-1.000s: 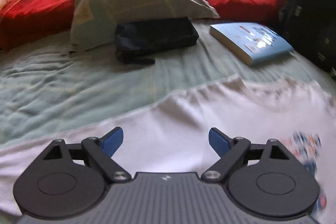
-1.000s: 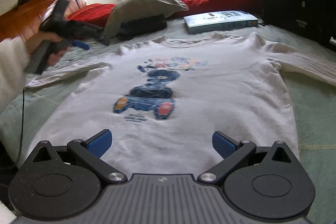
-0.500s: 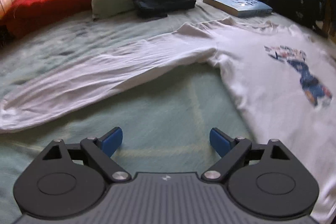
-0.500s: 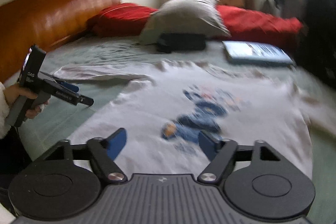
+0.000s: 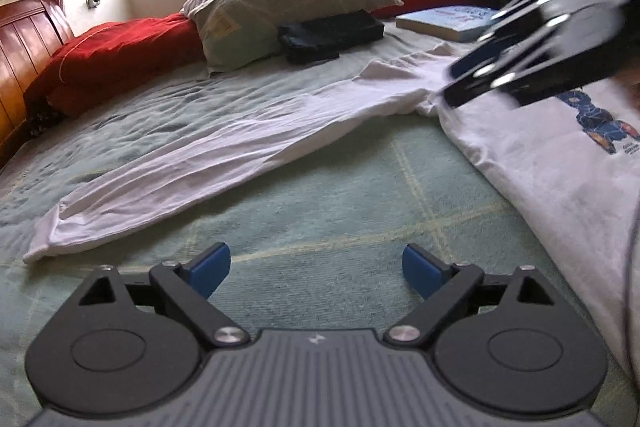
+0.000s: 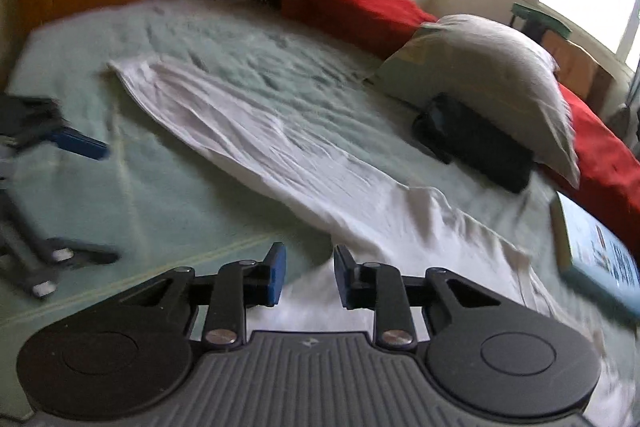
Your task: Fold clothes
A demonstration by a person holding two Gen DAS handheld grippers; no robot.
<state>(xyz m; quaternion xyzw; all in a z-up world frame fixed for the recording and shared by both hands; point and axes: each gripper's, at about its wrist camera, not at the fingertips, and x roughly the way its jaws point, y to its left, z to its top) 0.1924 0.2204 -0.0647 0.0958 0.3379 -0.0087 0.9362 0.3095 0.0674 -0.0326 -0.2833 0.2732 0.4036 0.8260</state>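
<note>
On the green bedspread point(image 5: 340, 195), white shirt point(image 5: 540, 163) flat, sleeve point(image 5: 208, 155) outstretched. Left gripper point(image 5: 316, 267) wide open, empty. Right gripper point(image 6: 309, 277) closing at the armpit, not yet pinching cloth.

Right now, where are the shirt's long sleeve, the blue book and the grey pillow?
long sleeve point(image 5: 224, 155): left wrist view, middle of the spread sleeve.
blue book point(image 5: 448, 21): left wrist view, its cover.
grey pillow point(image 6: 488, 67): right wrist view, its upper face.
</note>
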